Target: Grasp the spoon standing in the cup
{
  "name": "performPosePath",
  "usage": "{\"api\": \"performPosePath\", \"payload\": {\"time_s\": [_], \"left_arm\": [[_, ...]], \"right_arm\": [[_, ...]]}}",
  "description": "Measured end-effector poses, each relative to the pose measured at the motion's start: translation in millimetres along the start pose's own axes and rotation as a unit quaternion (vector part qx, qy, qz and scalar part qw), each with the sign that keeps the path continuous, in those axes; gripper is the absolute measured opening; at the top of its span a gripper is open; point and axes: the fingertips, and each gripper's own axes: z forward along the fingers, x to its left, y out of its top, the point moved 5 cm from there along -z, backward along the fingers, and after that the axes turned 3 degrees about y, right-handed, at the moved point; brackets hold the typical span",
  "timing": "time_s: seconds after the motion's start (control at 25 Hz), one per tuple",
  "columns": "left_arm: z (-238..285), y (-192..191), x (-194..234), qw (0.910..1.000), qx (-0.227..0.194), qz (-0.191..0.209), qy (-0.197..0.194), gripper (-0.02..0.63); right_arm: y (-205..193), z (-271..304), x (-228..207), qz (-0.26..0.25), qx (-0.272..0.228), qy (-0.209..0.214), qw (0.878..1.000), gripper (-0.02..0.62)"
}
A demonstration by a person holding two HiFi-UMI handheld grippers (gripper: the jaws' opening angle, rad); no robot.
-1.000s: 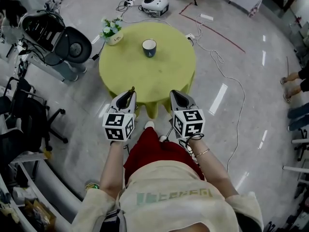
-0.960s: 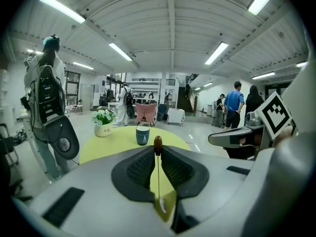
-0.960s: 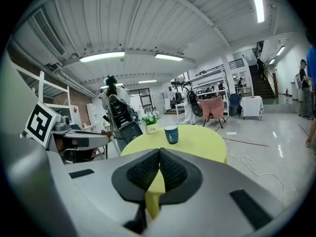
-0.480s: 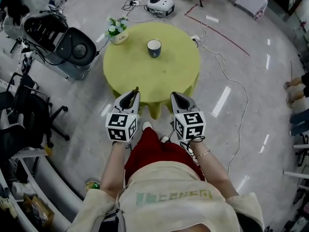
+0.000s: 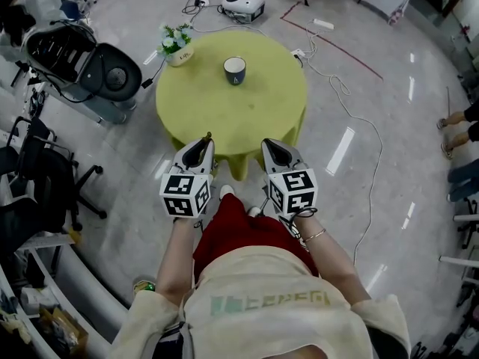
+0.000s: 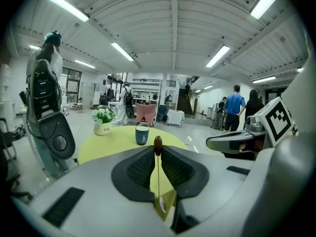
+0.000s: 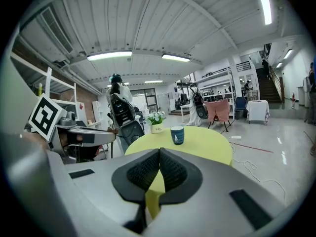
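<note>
Holding the spoon pinched between nearly closed jaws, the left gripper hovers over the near edge of the yellow table, brown handle tip poking out front. Right gripper just beside it, jaws together, empty. Blue cup stands on the table's far side, well apart from both.

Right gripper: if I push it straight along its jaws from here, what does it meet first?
Probably the yellow table, at its near edge: the right gripper, jaws shut, aims slightly down at it. The blue cup stands farther back, slightly right of that line.
</note>
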Motion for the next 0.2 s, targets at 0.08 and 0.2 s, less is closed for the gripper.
{"api": "performPosePath", "payload": {"time_s": [0.08, 0.2], "left_arm": [[0.0, -1.3, -1.5, 1.0, 0.001, 0.001, -0.002, 0.054], [0.9, -1.9, -5.1, 1.0, 0.002, 0.002, -0.004, 0.054]], "right_arm": [[-1.2, -1.6, -0.9, 0.002, -0.001, -0.002, 1.0, 0.035], [-3.1, -3.7, -3.6, 0.004, 0.0, -0.004, 1.0, 0.035]]}}
